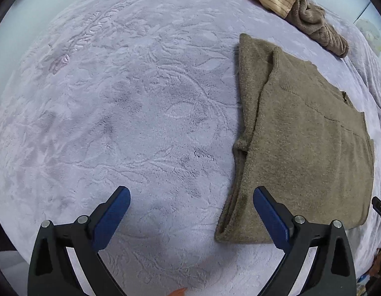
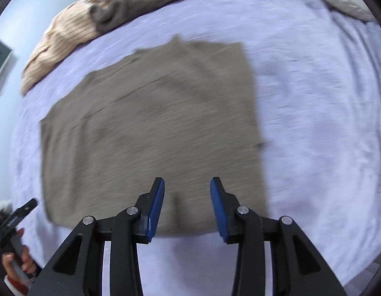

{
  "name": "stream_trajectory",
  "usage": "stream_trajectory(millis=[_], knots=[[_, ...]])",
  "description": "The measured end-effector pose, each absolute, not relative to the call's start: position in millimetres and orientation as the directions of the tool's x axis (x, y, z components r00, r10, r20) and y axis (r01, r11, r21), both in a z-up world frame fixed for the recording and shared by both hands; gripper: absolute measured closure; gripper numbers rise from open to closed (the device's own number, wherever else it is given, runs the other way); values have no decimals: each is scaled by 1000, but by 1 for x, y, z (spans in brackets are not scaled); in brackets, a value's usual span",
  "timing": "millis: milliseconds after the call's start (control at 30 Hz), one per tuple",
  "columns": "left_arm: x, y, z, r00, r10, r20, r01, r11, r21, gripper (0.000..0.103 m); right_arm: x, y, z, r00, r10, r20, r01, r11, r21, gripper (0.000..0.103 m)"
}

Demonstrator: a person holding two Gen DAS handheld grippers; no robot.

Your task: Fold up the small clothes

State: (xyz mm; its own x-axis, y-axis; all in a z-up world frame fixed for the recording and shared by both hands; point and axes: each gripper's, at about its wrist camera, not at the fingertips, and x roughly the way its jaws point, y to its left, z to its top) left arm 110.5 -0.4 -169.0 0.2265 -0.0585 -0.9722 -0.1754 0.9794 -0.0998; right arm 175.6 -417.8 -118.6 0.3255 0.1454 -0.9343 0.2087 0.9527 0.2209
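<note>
**A:** So, where does the garment lie for you right now?

**B:** Your olive-brown knitted sweater (image 1: 306, 133) lies flat on the lavender embossed plush blanket (image 1: 131, 103), already folded into a long rectangle with a sleeve doubled back along one side edge. Its long axis runs away from you, from the near hem toward the far end of the bed.

**A:** And how do your two tools stand to it?

**B:** Your left gripper (image 1: 191, 206) hangs over bare blanket beside the sweater's side edge, its blue-padded fingers (image 1: 111, 218) spread wide with nothing between them; only the inner finger overlaps the near corner of the knit in the left wrist view. Your right gripper (image 2: 187, 203) sits over the near hem, roughly midway across its width, jaws partly parted and holding nothing. That view is blurred, so I can't say whether the pads brush the cloth.

**A:** Which hand is better placed for the next fold?

**B:** I'd judge the right one, since the hem lies straight under it. The likely move is bringing the near hem up along the long axis toward the far end, and your left would need to shift inward onto the near corner to help.

**A:** Anything else nearby?

**B:** A cream ribbed striped garment (image 2: 59, 46) and a crumpled brown cloth (image 2: 138, 0) wait at the far edge, well apart from the sweater.
</note>
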Motion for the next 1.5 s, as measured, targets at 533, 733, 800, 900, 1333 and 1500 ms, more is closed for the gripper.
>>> stream_trajectory(millis=[533,733,800,900,1333,1500], knots=[[133,-46,-176,211,-135,-968,-67,986,-152,4,163,-489,-181,206,236,-950,278,916,288,97],[139,-62,-182,192,-121,-974,-64,989,-135,4,152,-497,-178,203,192,-960,320,914,251,81],[143,-66,-182,194,-117,-974,-62,989,-132,4,145,-501,-173,203,165,-965,340,912,228,76],[150,-76,-181,198,-107,-974,-52,992,-119,4,137,-501,-156,232,117,-966,357,913,197,73],[156,-97,-183,203,-81,-976,-6,996,-84,3,139,-396,-123,313,391,-865,143,881,450,53],[153,-96,-187,198,-73,-977,-17,997,-78,4,142,-338,-146,205,570,-796,85,800,594,52]])
